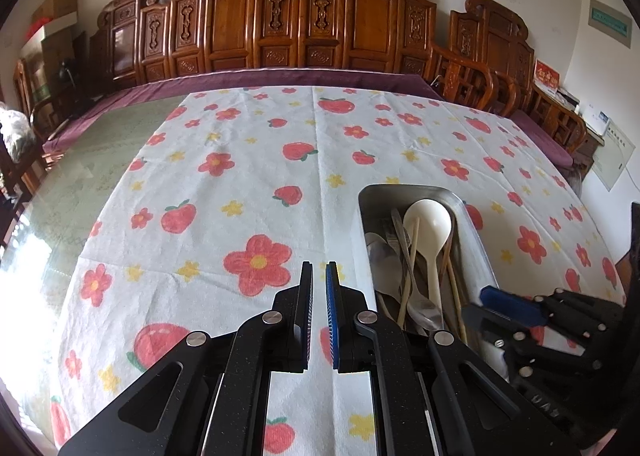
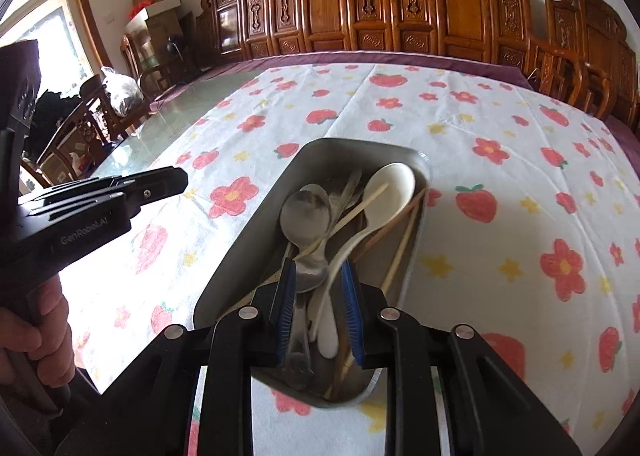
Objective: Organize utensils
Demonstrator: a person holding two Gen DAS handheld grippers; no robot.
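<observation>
A metal tray [image 2: 248,228] [image 1: 476,224] lies on the flowered tablecloth and holds a white plastic spoon [image 2: 390,184] [image 1: 428,216], metal spoons [image 2: 306,212] [image 1: 384,256] and several wooden chopsticks [image 2: 402,246] [image 1: 412,256]. My right gripper [image 2: 319,270] hovers over the near end of the tray, jaws open around the spoon handles without gripping them. It also shows in the left wrist view [image 1: 494,302]. My left gripper [image 1: 319,269] is nearly closed and empty above the cloth, left of the tray. It also shows at the left of the right wrist view [image 2: 176,178].
The flowered cloth [image 1: 248,176] covers most of a glass-topped table [image 1: 92,176]. Carved wooden chairs [image 1: 304,16] line the far side and right. Boxes [image 2: 156,0] stand in the far left corner.
</observation>
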